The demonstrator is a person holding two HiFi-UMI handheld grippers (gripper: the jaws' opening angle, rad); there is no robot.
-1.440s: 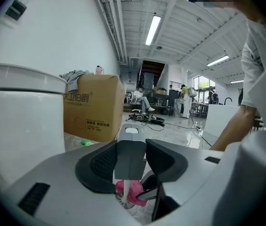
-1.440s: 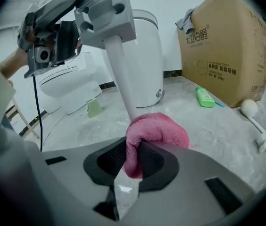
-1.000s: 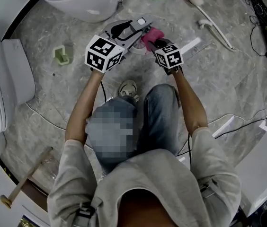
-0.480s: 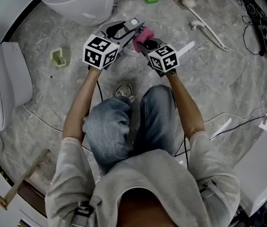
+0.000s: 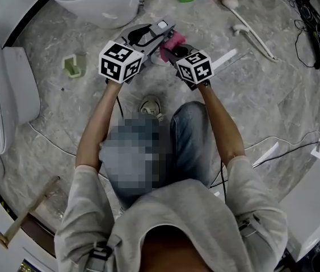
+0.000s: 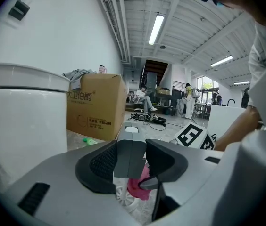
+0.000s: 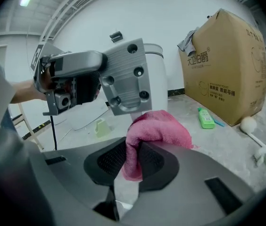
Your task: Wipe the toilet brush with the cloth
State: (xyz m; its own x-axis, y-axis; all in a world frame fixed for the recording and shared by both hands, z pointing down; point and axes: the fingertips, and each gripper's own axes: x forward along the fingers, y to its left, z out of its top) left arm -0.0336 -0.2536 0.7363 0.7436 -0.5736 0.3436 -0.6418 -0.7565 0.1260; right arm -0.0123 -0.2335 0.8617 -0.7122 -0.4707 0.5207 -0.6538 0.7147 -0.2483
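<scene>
Lifted slightly, right claw (image 7: 132,164) grips pink cloth (image 7: 159,128) above marbled floor (image 5: 251,106).

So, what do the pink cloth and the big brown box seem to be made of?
Pink cloth: probably terry towelling, matt, with fuzzy looped pile. Big brown box: likely cardboard, matt, with creased edges and printed marks.

Your left forearm (image 5: 95,123) and right forearm (image 5: 222,123) reach forward, bare, and converge. Your left gripper (image 5: 159,32) (image 6: 135,160) points slightly downward, jaws clamped on the toilet brush handle (image 6: 129,149). Your right gripper (image 5: 170,49) (image 7: 130,160), just beside it, tilts lower, jaws pinching the cloth (image 7: 159,128).
</scene>
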